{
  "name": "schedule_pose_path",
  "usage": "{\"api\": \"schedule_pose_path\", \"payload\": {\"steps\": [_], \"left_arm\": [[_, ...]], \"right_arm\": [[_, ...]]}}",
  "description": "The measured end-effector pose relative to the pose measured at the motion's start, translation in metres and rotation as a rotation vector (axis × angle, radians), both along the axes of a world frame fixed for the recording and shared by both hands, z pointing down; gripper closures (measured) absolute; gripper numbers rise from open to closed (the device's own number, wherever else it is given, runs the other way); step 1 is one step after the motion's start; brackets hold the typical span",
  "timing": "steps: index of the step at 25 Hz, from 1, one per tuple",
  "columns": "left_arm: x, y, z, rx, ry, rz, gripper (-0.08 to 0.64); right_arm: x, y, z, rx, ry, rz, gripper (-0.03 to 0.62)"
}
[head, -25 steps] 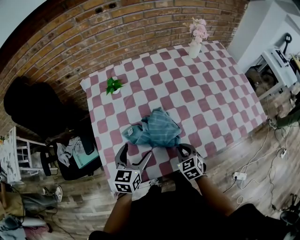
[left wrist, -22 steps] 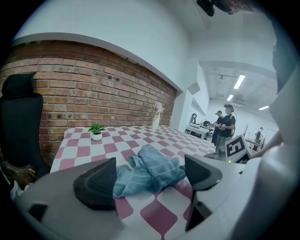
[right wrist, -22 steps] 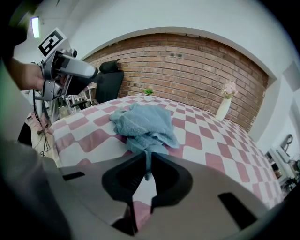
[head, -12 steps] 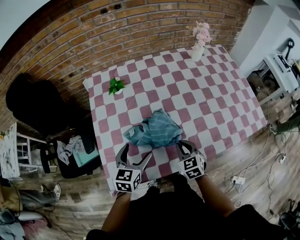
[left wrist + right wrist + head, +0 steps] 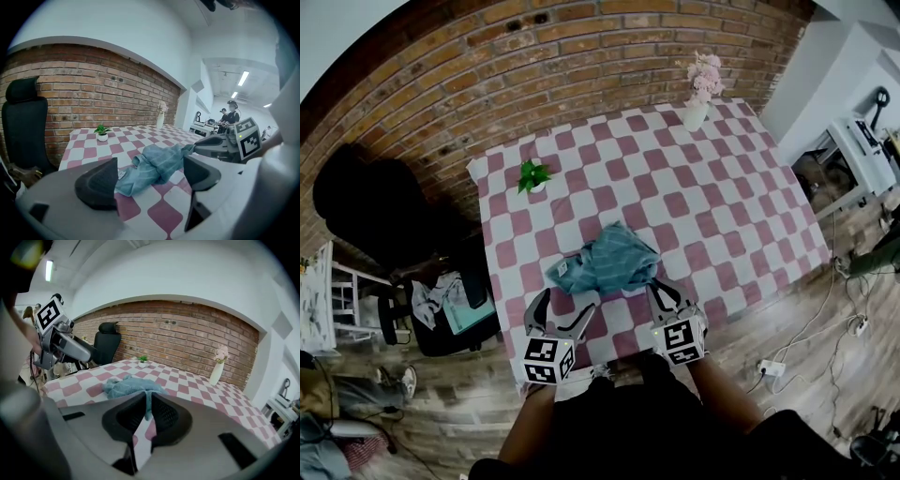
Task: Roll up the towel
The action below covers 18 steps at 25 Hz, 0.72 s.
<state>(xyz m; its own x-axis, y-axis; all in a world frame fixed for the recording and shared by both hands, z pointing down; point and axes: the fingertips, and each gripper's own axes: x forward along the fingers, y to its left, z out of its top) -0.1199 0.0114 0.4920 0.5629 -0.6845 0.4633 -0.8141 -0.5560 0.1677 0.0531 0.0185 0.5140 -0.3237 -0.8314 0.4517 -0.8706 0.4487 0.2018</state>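
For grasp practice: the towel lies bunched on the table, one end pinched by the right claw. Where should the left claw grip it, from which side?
Probably the towel at its near-left corner, by the white tag: it lies low and juts toward the open left claw. Come in low from the near edge of the table.

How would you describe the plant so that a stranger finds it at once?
Find the checked table before the brick wall. Near its far left corner stands the plant in a white pot. Unlike the vase of pink flowers at the far right, it is low and green.
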Motion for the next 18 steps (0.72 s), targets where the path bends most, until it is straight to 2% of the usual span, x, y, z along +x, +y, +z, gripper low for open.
{"api": "schedule_pose_path", "payload": {"steps": [12, 18], "left_arm": [[0.000, -0.008, -0.012, 0.037, 0.008, -0.018, 0.135], [0.000, -0.012, -0.016, 0.046, 0.025, -0.032, 0.135]], "right_arm": [[-0.010, -0.024, -0.066, 0.155, -0.025, -0.057, 0.558], [-0.011, -0.042, -0.097, 0.198, -0.063, -0.078, 0.558]]}}
